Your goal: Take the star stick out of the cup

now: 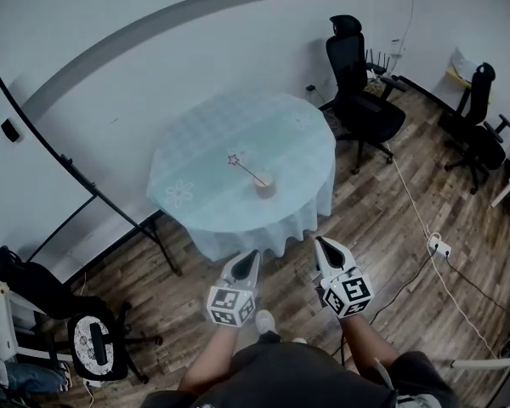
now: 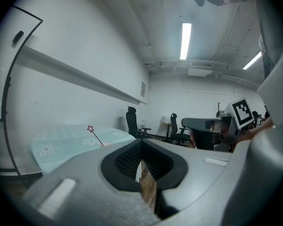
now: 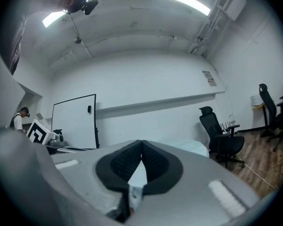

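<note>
**Obscured or unclear.** In the left gripper view the cup is hidden behind the gripper's own grey body. Only the upper part of the star stick [image 2: 96, 136] rises above it. The right gripper view shows neither cup nor stick, only a strip of pale table [image 3: 191, 148] beyond the jaws. In the head view the cup [image 1: 264, 184] is small and its contents cannot be made out. The person's forearms are cut off by the near edge.

**Task item.** The star stick [image 1: 247, 170] is a thin dark-pink rod. Its lower end sits in the cup and it leans up toward the far left. Its top end carries an outlined star, seen most clearly in the left gripper view. The cup is short, pale tan and upright. It stands on the near-right part of a round table [image 1: 225, 121] covered with a light blue-green cloth printed with flowers.

**Grippers.** The left gripper [image 1: 250, 255] and right gripper [image 1: 320, 242] are held side by side over the wooden floor [image 1: 382, 228], short of the table's near edge and well apart from the cup. In each gripper's own view, left [image 2: 141, 142] and right [image 3: 141, 143], the black pads meet at their tips with nothing between them.

**Surroundings.** A whiteboard [image 1: 34, 172] stands at the left. Black office chairs [image 1: 361, 92] stand at the far right.
</note>
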The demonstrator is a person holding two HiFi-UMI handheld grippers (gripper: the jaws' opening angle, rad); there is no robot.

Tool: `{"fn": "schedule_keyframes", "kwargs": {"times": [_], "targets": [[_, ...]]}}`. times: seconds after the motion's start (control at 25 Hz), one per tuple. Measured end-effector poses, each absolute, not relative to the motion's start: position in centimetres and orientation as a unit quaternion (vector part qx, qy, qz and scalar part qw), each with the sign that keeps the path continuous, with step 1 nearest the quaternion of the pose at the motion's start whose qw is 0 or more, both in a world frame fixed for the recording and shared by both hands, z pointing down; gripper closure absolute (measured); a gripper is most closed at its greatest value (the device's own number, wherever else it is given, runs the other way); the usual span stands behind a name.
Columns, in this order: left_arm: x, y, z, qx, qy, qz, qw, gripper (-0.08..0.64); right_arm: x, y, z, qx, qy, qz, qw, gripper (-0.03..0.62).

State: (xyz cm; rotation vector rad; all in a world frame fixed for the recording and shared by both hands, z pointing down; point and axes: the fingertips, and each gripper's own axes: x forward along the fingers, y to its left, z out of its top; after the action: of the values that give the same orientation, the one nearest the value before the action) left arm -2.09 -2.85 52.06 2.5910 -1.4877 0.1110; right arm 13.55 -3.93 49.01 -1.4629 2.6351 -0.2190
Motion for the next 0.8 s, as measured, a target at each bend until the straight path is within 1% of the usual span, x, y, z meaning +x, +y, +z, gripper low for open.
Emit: {"fn": "schedule_keyframes", "kwargs": {"times": [0.32, 0.52, 0.8], "targets": [[-4.8, -8.6, 51.4, 0.870, -0.488, 0.027, 0.071, 0.555, 10.6, -9.3, 49.5, -0.492, 0.868, -0.057, 0.034, 0.588], [-6.0, -11.6, 50.9, 0.881, -0.469, 0.031, 0.050, 0.555, 9.0, -12.6, 50.3, -0.507, 0.860, -0.056, 0.017, 0.589], [-9.1, -15.2, 51.1, 0.890, -0.451, 0.026, 0.057, 0.555, 5.2, -15.9, 50.7, -0.518, 0.853, -0.062, 0.005, 0.589]]}}
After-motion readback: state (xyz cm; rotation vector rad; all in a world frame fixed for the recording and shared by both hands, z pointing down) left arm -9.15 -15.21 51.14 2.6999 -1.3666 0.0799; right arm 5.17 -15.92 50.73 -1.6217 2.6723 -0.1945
